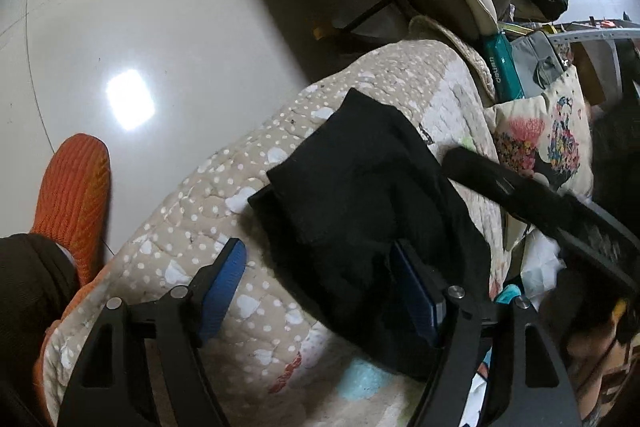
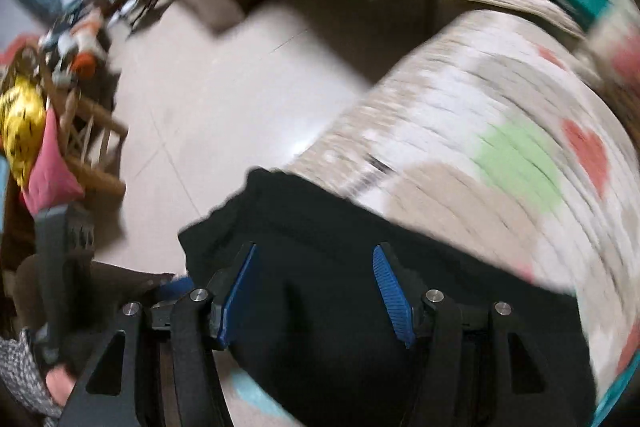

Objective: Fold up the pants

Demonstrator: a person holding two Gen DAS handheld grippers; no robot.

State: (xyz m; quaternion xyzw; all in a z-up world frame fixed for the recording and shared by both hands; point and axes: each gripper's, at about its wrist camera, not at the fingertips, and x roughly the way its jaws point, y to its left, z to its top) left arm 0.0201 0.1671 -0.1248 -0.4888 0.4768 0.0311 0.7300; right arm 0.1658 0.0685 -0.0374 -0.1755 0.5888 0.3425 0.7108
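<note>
Glossy pale floor tiles (image 1: 132,39) lie beyond and left of the left gripper (image 1: 320,291); the work surface is a quilted cover (image 1: 224,211), beige with white dots and coloured patches, padded and rounded at its edge.

Task item: black pants (image 1: 360,195), a soft matte knit, already folded into a thick compact bundle. It lies on the quilt just ahead of the left gripper and spills over that claw's right-hand finger. From the right wrist view the pants (image 2: 320,227) spread directly under and ahead of the right gripper (image 2: 316,291).

Claw state: left jaws stand well apart, the left blue ribbed pad (image 1: 224,287) bare over the quilt, nothing pinched. Right jaws also stand apart, both pads clear, cloth below them but not clamped (this view is heavily blurred, so contact cannot be confirmed).

Recommended handling, as a judgement: the remaining step looks like a final fold or tidy. Lower each claw onto a single edge of the bundle, take all layers together, and lift evenly so the limp fabric does not slide apart. Keep clear of the quilt, which would snag readily.

Noted: an orange knitted slipper (image 1: 76,195) on the floor, left of the left gripper.
</note>
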